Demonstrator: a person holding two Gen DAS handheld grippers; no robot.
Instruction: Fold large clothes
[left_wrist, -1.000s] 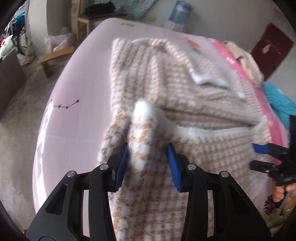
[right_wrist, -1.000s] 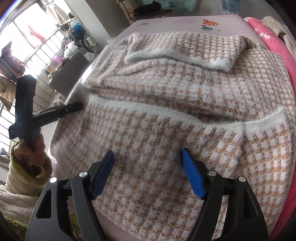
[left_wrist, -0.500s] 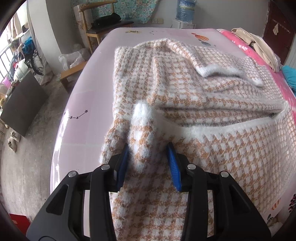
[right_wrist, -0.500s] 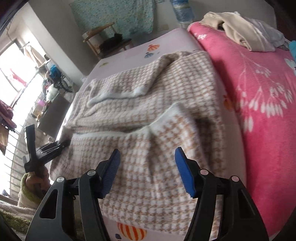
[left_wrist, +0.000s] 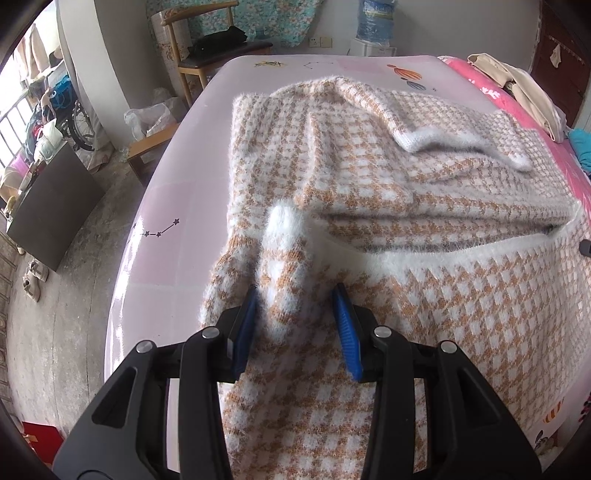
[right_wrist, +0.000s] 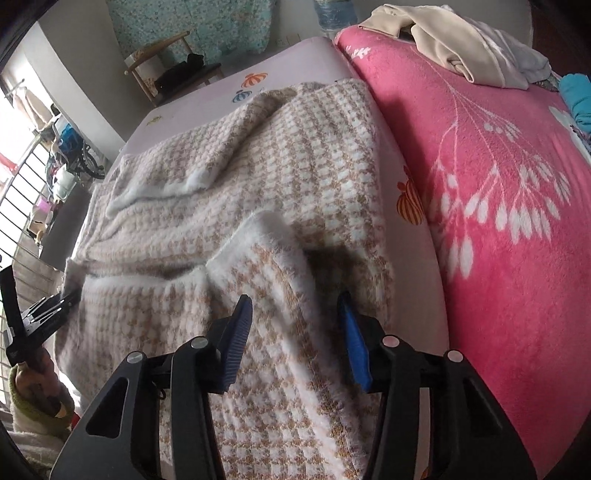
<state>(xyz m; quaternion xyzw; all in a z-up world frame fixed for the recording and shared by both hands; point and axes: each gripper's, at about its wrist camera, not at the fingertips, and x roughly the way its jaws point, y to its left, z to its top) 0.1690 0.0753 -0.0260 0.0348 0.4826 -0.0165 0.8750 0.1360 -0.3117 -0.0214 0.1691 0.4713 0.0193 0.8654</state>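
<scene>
Left wrist view: the bed (left_wrist: 177, 206), under a pale pink sheet, carries the houndstooth knit garment (left_wrist: 369, 192) spread across its near half, one fold already lying toward the far edge. The knit looks thick, fluffy and limp, likely light yet bulky, so it should sag wherever unsupported; the white fuzzy hem band (right_wrist: 258, 236) at each near corner seems the firmest place to hold. The left hand-held gripper (left_wrist: 295, 325) is clamped on a bunched ridge of hem near the bed's left edge. The right hand-held gripper (right_wrist: 295, 328) is closing around the raised right hem corner, whose fabric sits between the jaws, apparently not yet pinched.
</scene>
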